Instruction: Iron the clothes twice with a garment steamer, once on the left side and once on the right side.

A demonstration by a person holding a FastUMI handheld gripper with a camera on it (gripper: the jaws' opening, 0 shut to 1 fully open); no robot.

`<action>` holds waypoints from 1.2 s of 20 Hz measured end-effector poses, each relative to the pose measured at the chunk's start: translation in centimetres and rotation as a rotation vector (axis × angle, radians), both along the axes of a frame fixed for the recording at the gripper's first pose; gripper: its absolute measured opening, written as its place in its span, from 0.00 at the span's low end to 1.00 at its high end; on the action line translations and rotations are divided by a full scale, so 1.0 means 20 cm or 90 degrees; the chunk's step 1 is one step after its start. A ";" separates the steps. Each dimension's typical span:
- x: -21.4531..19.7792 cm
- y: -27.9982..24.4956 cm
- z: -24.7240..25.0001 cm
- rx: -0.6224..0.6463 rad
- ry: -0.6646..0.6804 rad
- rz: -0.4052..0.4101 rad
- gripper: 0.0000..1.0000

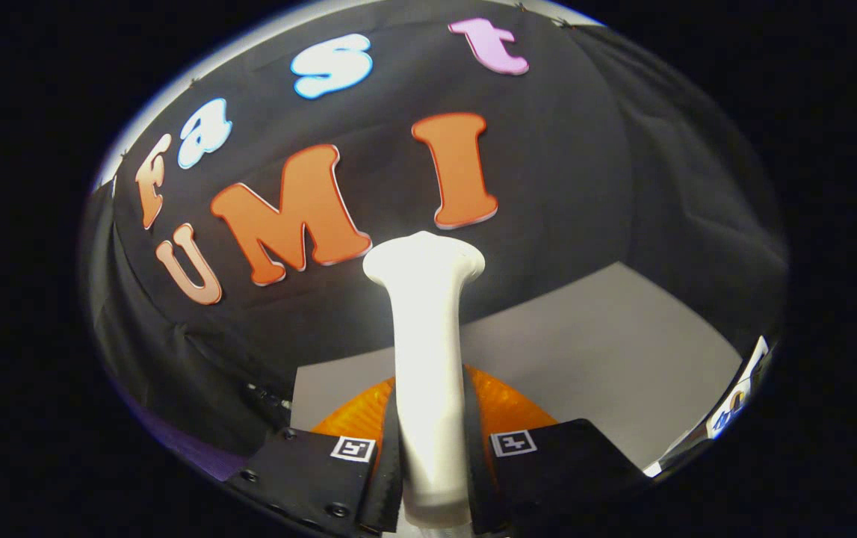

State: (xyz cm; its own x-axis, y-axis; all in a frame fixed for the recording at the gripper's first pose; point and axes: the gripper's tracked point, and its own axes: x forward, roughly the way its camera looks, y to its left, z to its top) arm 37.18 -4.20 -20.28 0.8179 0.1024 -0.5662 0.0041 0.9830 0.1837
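Gripper view, one tool (432, 456) clamping one white steamer handle (427, 359), one orange body (506, 407) behind.

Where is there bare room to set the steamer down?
The grey tabletop lies bare beyond the fingers, between the black cloth wall and the orange thing. It's crowded at the gripper, shut on the white steamer.
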 end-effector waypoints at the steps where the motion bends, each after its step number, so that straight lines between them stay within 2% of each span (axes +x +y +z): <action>1: -0.03 -0.02 0.07 -0.018 -0.034 -0.010 0.43; 4: -0.16 0.00 0.28 -0.049 -0.094 -0.027 0.43; 12: -0.68 0.12 0.77 -0.028 -0.214 -0.058 0.42; 24: -1.58 0.43 1.13 -0.048 -0.325 -0.086 0.42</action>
